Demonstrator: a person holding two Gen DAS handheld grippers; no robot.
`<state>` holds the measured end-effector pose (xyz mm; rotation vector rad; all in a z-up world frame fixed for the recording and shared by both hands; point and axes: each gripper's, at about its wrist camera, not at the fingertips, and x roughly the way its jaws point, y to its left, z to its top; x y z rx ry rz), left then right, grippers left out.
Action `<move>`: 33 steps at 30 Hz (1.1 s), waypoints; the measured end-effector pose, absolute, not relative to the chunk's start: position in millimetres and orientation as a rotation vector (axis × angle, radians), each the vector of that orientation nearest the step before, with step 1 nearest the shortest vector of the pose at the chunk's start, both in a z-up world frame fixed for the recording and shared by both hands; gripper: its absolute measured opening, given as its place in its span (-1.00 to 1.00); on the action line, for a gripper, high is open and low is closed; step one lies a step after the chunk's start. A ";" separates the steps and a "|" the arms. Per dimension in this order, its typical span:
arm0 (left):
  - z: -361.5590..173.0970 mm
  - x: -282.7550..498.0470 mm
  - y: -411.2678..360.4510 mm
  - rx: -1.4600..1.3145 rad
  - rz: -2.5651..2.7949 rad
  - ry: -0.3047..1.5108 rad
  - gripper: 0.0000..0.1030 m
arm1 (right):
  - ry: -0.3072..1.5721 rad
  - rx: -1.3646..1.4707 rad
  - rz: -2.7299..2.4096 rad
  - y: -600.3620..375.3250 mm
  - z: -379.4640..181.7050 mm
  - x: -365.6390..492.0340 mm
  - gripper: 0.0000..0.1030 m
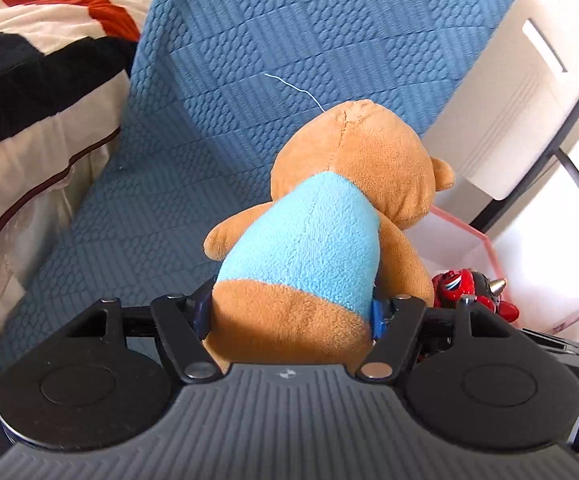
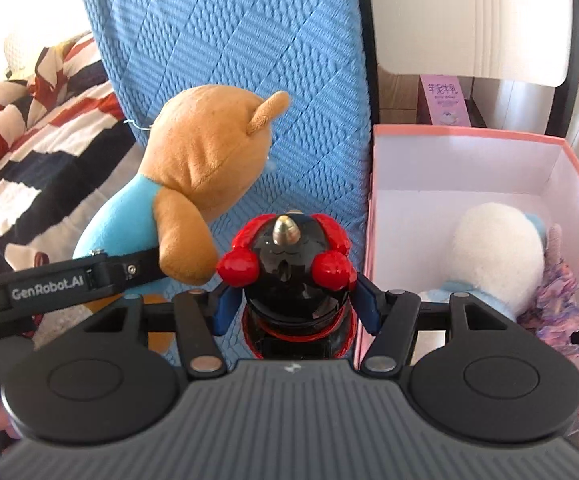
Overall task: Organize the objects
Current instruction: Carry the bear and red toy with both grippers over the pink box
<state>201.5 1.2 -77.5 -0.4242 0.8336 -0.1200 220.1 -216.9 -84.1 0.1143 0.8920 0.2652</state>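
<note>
The left hand-held gripper (image 1: 291, 314) is holding a brown plush bear (image 1: 329, 216) in a light blue shirt, its blue pads (image 1: 376, 316) pressing into the bear's lower body from both sides. The bear is facing away, so its face is hidden, and its legs are cut off behind the gripper body. The right hand-held gripper (image 2: 295, 306) is clamping a black and red toy figure (image 2: 291, 276) with a metallic horn; the base of the toy is hidden under the gripper body, and what kind of figure it is stays hard to make out. In the right wrist view the bear is hanging at ten o'clock from the toy, its arm close beside the toy's red shoulder. Behind both, a blue quilted cover (image 2: 229, 40) is running up toward twelve o'clock. At three o'clock a pink box (image 2: 469, 136) is standing open, holding a white plush (image 2: 497, 252) and a purple fuzzy item (image 2: 557, 296), both partly hidden by the gripper. A striped blanket (image 1: 41, 36) is lying at ten o'clock.
</note>
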 end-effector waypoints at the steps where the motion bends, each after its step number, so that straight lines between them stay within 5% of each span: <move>1: -74.1 201.6 -1.2 -0.422 -0.123 0.832 0.42 | 0.891 0.120 0.263 -220.0 -82.0 220.2 0.21; 17: -19.9 223.0 -54.8 -0.377 -0.215 0.801 0.43 | 0.813 0.153 0.216 -273.3 -34.9 222.5 0.21; 33: -22.4 237.1 -148.3 -0.352 -0.369 0.836 0.43 | 0.786 0.209 0.083 -360.7 -45.0 208.2 0.21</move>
